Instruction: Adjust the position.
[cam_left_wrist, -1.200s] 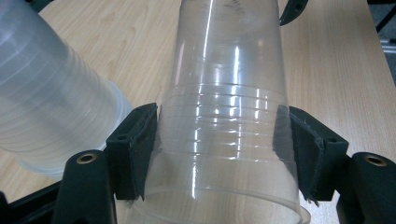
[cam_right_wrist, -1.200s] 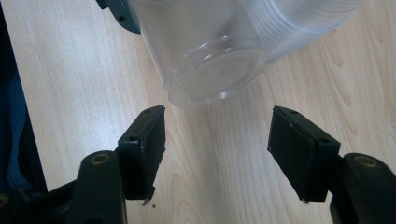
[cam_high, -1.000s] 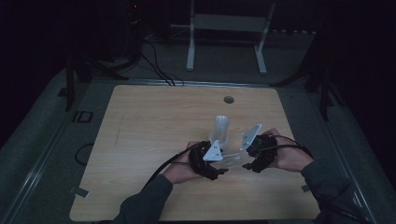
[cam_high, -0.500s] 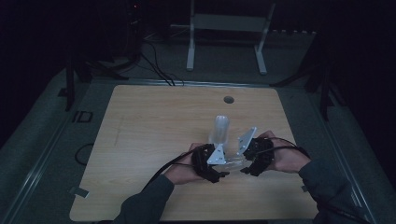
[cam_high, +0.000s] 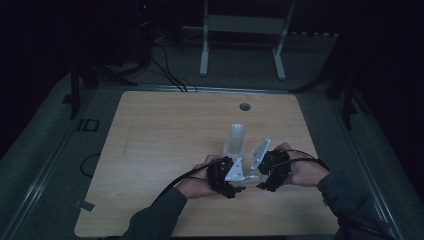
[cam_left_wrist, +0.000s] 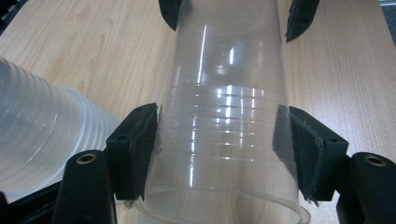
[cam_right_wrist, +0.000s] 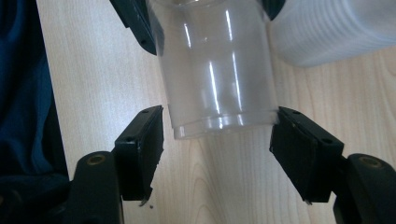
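Note:
A single clear plastic cup (cam_left_wrist: 224, 121) lies level between my two grippers, just above the wooden table (cam_high: 160, 135). My left gripper (cam_left_wrist: 219, 149) is shut on its ribbed rim end, with both pads (cam_left_wrist: 140, 144) pressed against the wall. My right gripper (cam_right_wrist: 217, 149) stands open around the cup's base (cam_right_wrist: 219, 123), and a gap shows at its left pad (cam_right_wrist: 144, 149). In the high view the left gripper (cam_high: 227, 175) and the right gripper (cam_high: 270, 170) face each other near the table's front middle. A stack of clear cups (cam_high: 235, 137) lies just behind them.
The cup stack (cam_left_wrist: 42, 135) lies close beside the left gripper and fills the upper right of the right gripper view (cam_right_wrist: 336, 32). A dark sleeve (cam_right_wrist: 23, 93) is at the left there. A small round hole (cam_high: 244, 106) sits at the table's far middle, with a white frame (cam_high: 245, 40) on the floor beyond.
Both hands have drifted a little toward the table's near edge with the cup between them. The right gripper has closed in slightly on the left one.

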